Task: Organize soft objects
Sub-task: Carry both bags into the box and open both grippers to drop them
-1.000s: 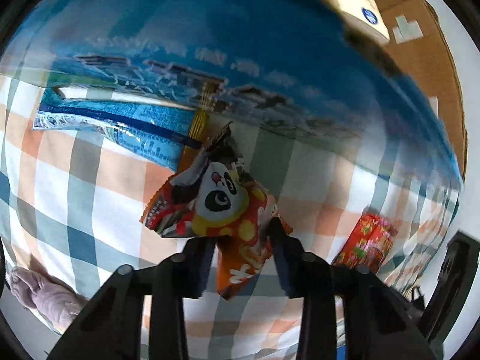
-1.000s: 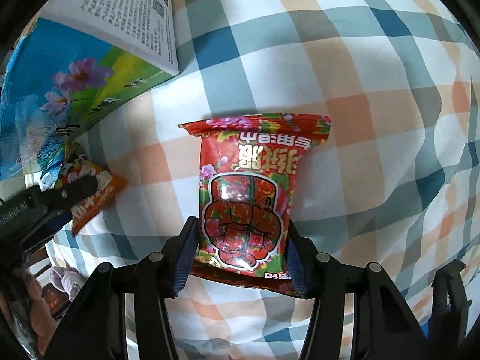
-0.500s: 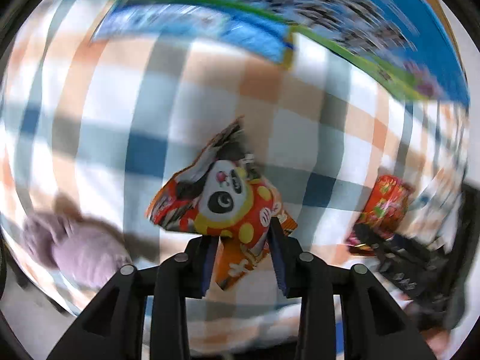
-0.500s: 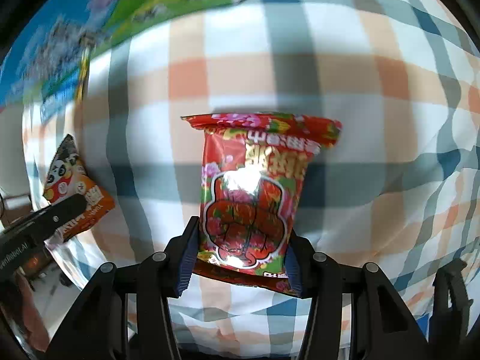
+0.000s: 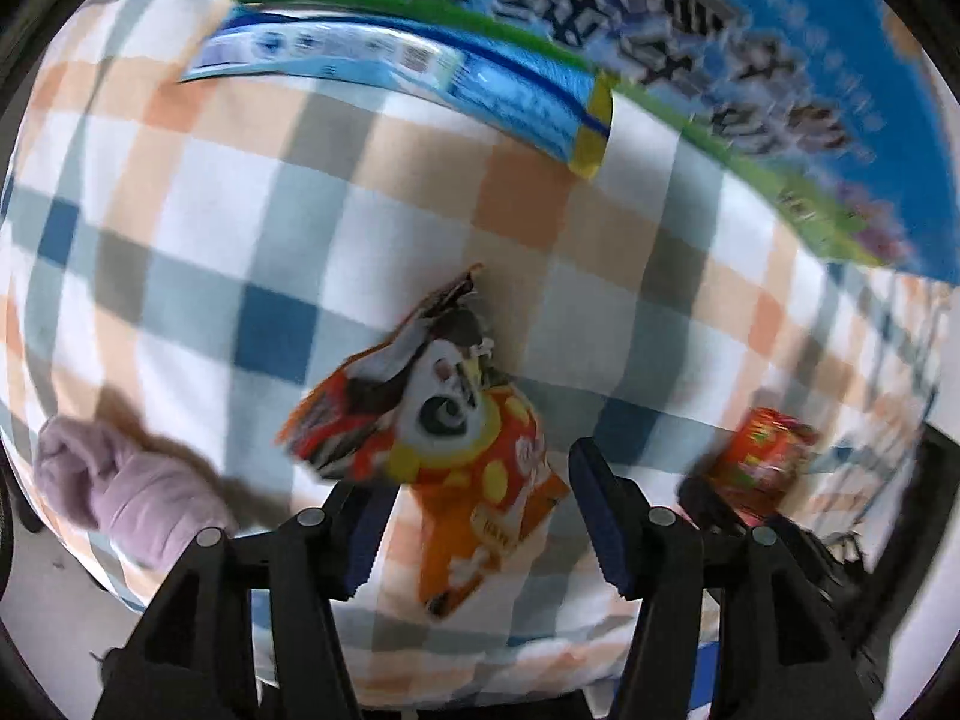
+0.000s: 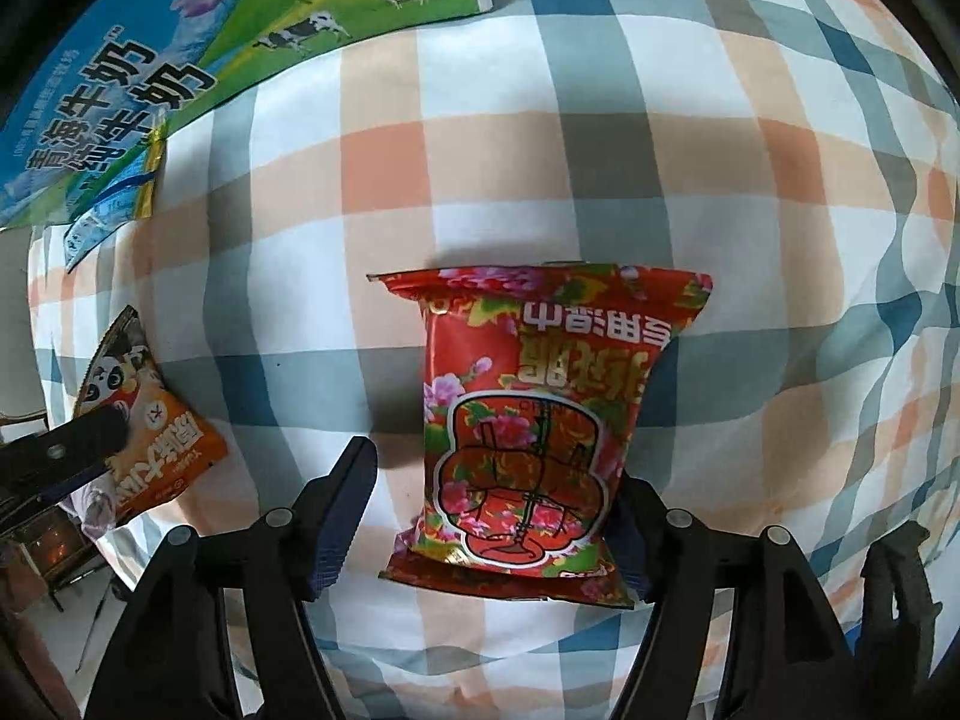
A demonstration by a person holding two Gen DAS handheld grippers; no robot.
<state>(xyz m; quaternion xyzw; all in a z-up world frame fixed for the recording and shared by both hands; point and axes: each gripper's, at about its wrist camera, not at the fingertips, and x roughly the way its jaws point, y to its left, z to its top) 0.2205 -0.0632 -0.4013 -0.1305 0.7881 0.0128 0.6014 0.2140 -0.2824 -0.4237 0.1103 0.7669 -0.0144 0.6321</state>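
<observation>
An orange panda snack bag (image 5: 456,450) lies on the checked cloth between the fingers of my left gripper (image 5: 474,522), which is open with gaps on both sides. It also shows in the right wrist view (image 6: 144,420). A red flowered snack bag (image 6: 540,414) lies between the fingers of my right gripper (image 6: 492,516), which is open; a gap shows at the left finger, the right finger sits close to the bag. The red bag also shows in the left wrist view (image 5: 762,456).
A blue and green milk carton box (image 6: 180,54) stands at the back, also in the left wrist view (image 5: 750,60). A blue wrapper (image 5: 420,72) lies beside it. A purple soft cloth item (image 5: 120,492) lies at the cloth's left edge. The checked cloth (image 6: 600,150) covers the surface.
Both grippers have opened and let go of their bags, which now lie on the cloth. Both moved away from the box over the open cloth.
</observation>
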